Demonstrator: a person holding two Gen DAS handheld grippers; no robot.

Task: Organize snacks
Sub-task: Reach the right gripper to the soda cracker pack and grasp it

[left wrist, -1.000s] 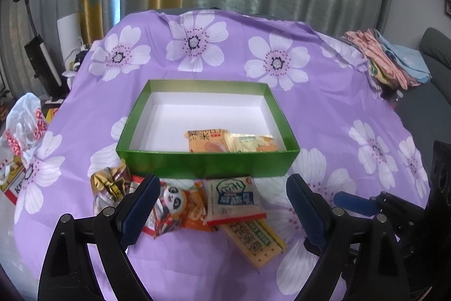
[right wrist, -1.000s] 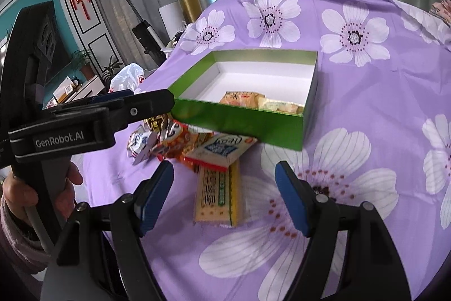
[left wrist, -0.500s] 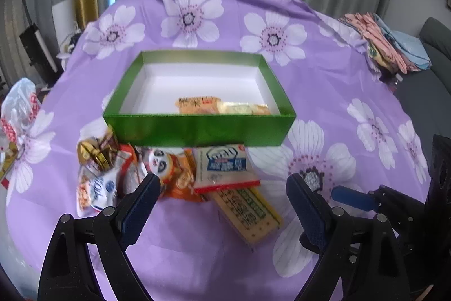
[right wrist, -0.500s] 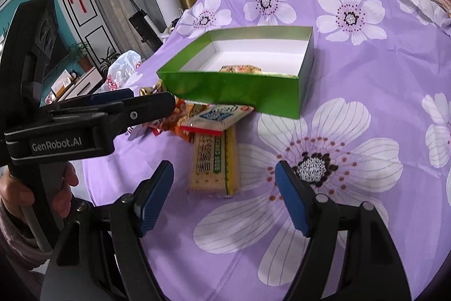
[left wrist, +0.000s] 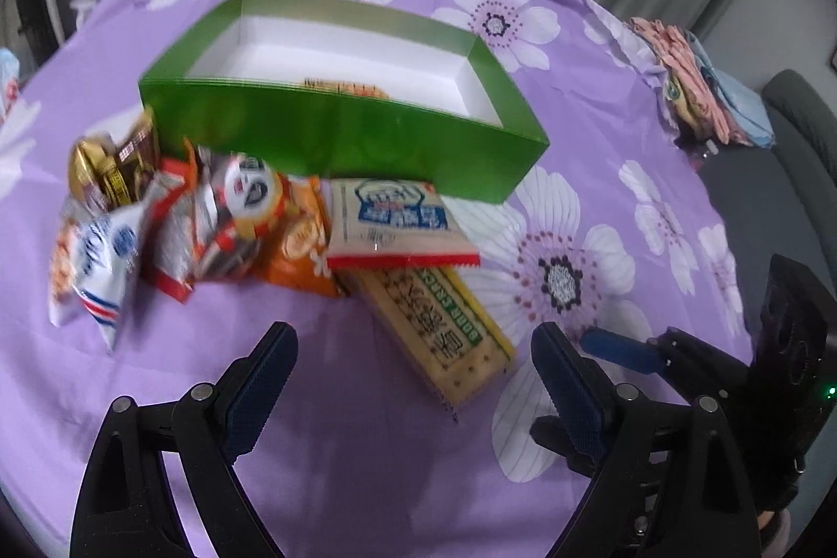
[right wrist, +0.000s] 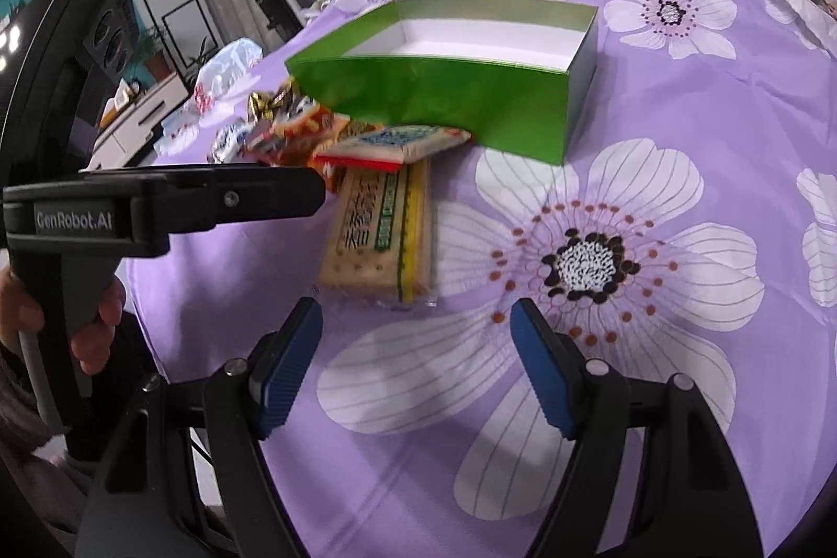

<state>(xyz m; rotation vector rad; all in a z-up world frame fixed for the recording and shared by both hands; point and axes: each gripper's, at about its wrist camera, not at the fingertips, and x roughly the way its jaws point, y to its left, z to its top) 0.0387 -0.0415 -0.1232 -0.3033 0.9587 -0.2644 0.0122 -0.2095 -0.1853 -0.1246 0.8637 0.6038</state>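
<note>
Both grippers have sunk toward the snack pile in front of the green box (left wrist: 340,134). Left gripper (left wrist: 413,385) and right gripper (right wrist: 416,364) gape empty near the cracker pack (left wrist: 444,328), whose far end hides under a blue-and-white packet (left wrist: 397,223). Snacks inside the box barely show above its near wall.

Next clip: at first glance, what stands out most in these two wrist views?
The bright green box in the middle of the purple flowered cloth grabs the eye, white inside, with at least one snack packet in it. Along its near side lies a heap of snack packets, a long cracker pack nearest the cameras. Both the left gripper and right gripper are open and empty above the cloth.
</note>
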